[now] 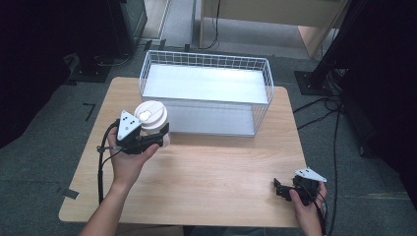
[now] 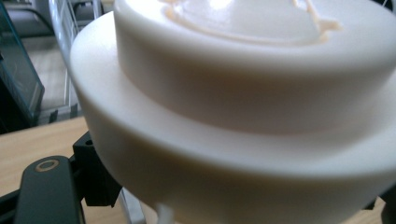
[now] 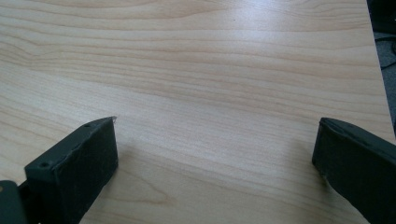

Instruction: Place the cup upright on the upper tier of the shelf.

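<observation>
A white paper cup with a cream lid (image 1: 151,115) stands just left of the wire basket's front corner. My left gripper (image 1: 156,138) is shut on the cup's body below the lid, with a jaw on either side. In the left gripper view the lid (image 2: 243,93) looms very close, and one black finger (image 2: 44,191) shows at lower left. Whether the cup rests on the table or is lifted, I cannot tell. My right gripper (image 1: 279,189) sits near the table's front right corner, open, its jaws wide apart (image 3: 215,158) over bare wood.
A white wire basket (image 1: 206,60) with a pale floor stands at the back middle of the wooden table (image 1: 221,162). Cables trail on the grey floor to the right (image 1: 329,113). Dark stands and furniture ring the table.
</observation>
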`<move>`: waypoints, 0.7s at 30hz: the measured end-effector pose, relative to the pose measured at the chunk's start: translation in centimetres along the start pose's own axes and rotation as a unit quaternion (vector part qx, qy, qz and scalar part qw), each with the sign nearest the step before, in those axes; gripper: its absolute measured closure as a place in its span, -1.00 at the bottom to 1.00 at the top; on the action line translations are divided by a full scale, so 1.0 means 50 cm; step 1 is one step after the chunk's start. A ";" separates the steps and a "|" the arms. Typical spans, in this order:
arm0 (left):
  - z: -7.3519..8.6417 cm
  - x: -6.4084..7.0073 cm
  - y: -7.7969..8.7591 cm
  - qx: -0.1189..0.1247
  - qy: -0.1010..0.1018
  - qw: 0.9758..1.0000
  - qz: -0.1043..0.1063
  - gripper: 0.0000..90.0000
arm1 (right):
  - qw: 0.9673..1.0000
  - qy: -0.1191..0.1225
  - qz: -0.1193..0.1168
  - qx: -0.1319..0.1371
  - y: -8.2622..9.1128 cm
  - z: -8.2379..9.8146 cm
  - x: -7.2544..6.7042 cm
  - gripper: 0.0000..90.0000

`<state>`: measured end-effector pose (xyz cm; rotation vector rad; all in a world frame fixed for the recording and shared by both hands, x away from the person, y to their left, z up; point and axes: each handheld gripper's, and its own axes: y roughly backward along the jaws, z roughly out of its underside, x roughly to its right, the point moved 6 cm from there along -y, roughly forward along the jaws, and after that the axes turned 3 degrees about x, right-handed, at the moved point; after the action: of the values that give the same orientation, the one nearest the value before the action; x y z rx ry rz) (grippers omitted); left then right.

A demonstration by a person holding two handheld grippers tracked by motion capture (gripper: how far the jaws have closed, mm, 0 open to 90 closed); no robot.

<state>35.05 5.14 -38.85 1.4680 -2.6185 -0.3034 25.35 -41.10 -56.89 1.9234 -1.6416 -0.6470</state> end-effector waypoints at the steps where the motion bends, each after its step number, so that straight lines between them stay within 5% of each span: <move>1: 0.000 0.000 0.000 0.000 0.000 1.000 0.000 -0.66 | 1.000 0.000 -0.001 0.000 0.000 0.000 -0.001 -1.00; 21: -0.078 0.040 -0.005 0.029 -0.005 0.999 0.020 -0.65 | 1.000 -0.001 -0.001 0.000 0.001 0.001 -0.001 -1.00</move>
<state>35.02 2.89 -35.08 1.4320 -2.6827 -0.2346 25.28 -41.06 -56.88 1.9248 -1.6400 -0.6493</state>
